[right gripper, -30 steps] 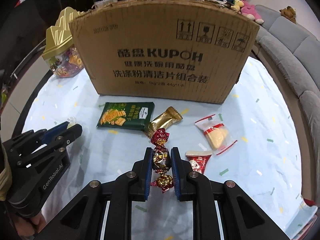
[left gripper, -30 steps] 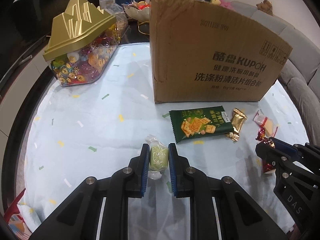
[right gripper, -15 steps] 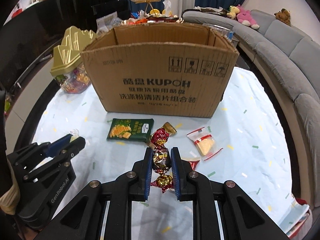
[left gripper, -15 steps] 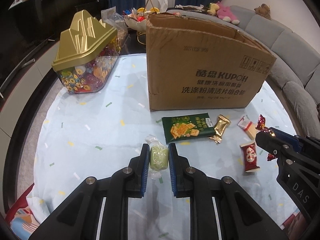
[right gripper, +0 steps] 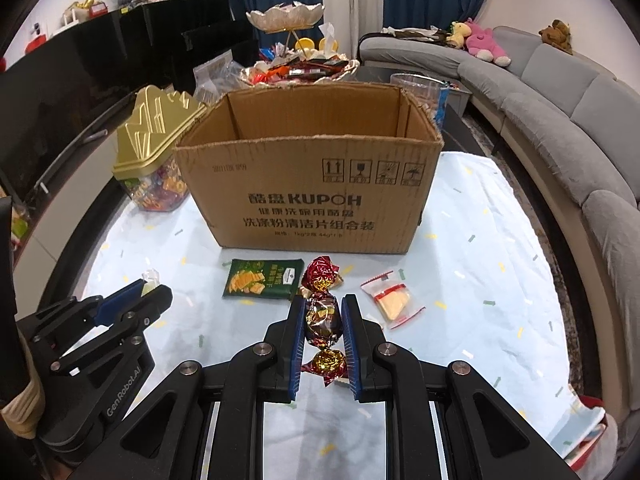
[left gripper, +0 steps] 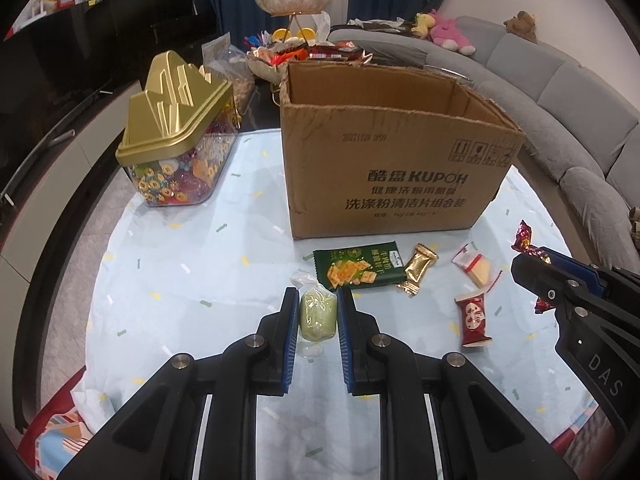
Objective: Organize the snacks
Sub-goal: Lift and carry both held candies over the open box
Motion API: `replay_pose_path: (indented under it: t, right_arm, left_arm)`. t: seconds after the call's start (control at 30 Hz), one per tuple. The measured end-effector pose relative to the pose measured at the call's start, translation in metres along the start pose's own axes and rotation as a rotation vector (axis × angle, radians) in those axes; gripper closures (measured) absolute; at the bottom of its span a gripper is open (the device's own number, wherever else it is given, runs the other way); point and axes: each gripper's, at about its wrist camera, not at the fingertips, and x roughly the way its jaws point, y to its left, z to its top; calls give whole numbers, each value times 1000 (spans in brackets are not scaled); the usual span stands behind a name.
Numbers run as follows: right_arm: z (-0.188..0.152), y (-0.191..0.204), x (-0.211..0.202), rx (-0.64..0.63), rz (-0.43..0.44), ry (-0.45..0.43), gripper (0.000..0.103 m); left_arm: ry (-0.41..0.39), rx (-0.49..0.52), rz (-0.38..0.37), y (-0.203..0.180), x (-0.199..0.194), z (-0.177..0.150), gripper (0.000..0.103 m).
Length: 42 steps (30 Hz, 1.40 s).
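While both grippers hang clear of the table (left gripper: 168, 280):
L wrist view: left gripper (left gripper: 318, 314) clamped on green candy (left gripper: 317, 315), pinched mid-wrapper; risk: soft pack slips out.
R wrist view: right gripper (right gripper: 322, 322) clamped on foil candy (right gripper: 322, 318); cardboard box (right gripper: 312, 184) at far edge, open; risk: low carry clips the rim.

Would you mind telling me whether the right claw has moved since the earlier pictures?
Yes. The right claw, shut on the foil-wrapped candy, has risen: the cardboard box now sits lower in its view, with the inside showing.
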Motion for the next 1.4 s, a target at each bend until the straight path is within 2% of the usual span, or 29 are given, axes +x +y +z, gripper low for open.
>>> replay_pose_path:
  t: [0.5,1.4]
  right_arm:
    - [22,-11,-30,13,3,-47,84]
    - [89,-29,-64,18,-3,-152,84]
  left_arm:
    - [-26,-1,-7,-12,-29,28,84]
    - [-86,28,-5,-25,-56,99,84]
